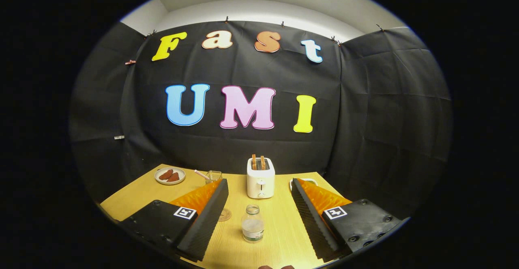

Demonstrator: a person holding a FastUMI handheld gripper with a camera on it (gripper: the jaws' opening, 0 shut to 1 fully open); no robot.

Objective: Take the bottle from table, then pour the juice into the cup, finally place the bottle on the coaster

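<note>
My gripper [257, 204] hangs with its 2 fingers spread wide, holding nothing; the bottle [252, 223] stands upright on the table [279, 236] between them; the coaster [224, 214] lies just beside the left finger; the toaster [260, 177] stands beyond; the cup [213, 175] sits near a plate [170, 175].

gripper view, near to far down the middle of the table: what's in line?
Tool open, fingers spread to either side of the bottle → toaster with two slices of toast sticking up from its slots → black cloth wall. The bottle stands upright, cap off, untouched by either finger.
</note>
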